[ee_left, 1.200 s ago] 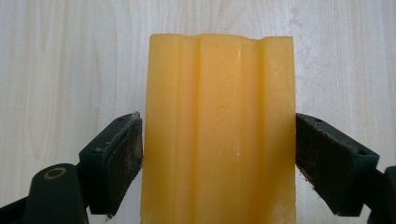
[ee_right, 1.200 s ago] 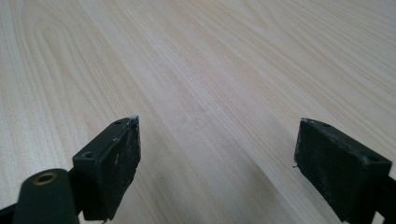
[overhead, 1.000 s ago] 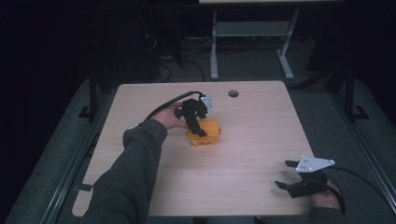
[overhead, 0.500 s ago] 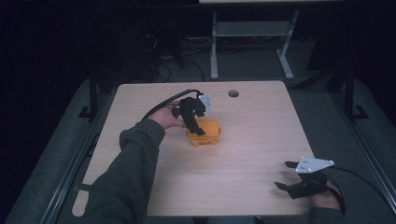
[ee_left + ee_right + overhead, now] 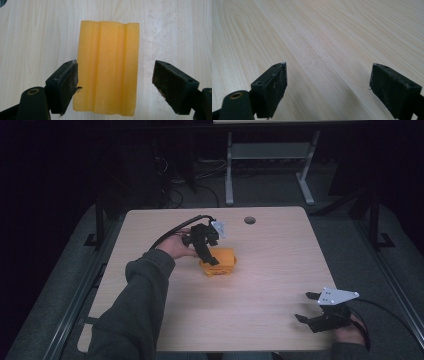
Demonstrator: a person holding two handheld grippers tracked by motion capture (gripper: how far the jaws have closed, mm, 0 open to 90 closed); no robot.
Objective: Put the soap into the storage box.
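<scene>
Orange block (image 5: 107,70) sits flat on the counter (image 5: 280,270), a bit left of the middle and toward the far half in the high view (image 5: 219,262). It's a ridged, waxy-looking bar, with grooves running down its length. In the left gripper view its long axis runs straight away from the camera, so it lines up with the way the jaws point, and the near short end is down between them. From the high view the long side looks like it goes roughly left to right across the counter, slightly angled.

Left gripper (image 5: 115,82) is over the near end of the block with its jaws spread on either side. The left pad is right up against the block's edge, basically touching, and the right pad is well clear with bare wood showing in the gap. So it's released, not clamped on anything. The hand (image 5: 175,248) comes in from the left with the forearm angled across the counter, sleeve down to the wrist, gripper tipped downward over the block.

Right gripper (image 5: 311,309) is way off at the near right corner of the counter, well apart from the block, jaws wide apart with just wood grain between them (image 5: 327,82).
</scene>
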